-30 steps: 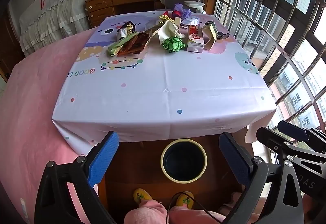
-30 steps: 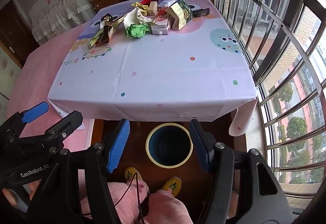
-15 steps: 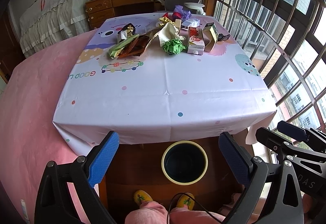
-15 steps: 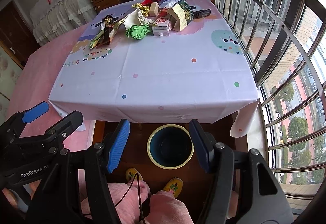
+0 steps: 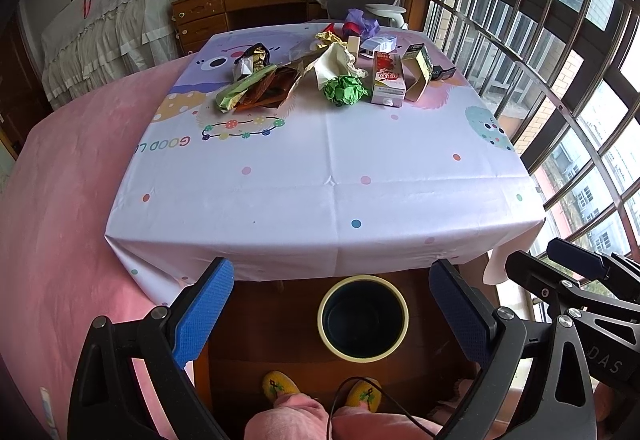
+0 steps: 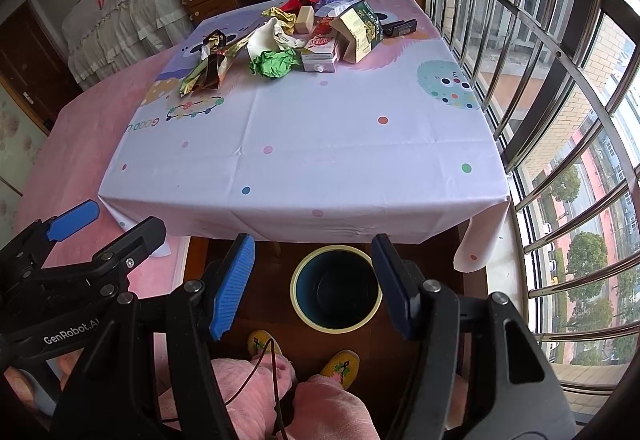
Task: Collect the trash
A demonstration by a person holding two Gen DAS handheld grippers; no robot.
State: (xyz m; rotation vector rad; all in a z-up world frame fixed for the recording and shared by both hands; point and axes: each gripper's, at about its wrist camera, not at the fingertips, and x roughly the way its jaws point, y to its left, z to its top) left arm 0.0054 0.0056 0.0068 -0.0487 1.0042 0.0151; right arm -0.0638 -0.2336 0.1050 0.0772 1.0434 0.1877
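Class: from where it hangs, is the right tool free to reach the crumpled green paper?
Probably yes. The right tool is open and empty, and bare tablecloth lies before the green paper; it is far off, though.

The right gripper [image 6: 312, 280] is held with its jaws wide apart and nothing between them, above a round bin [image 6: 336, 288] on the floor. On the far side of the table [image 6: 312, 144] lies a pile of trash: a green paper ball [image 6: 274, 64], a carton [image 6: 320, 50], wrappers [image 6: 208, 64].
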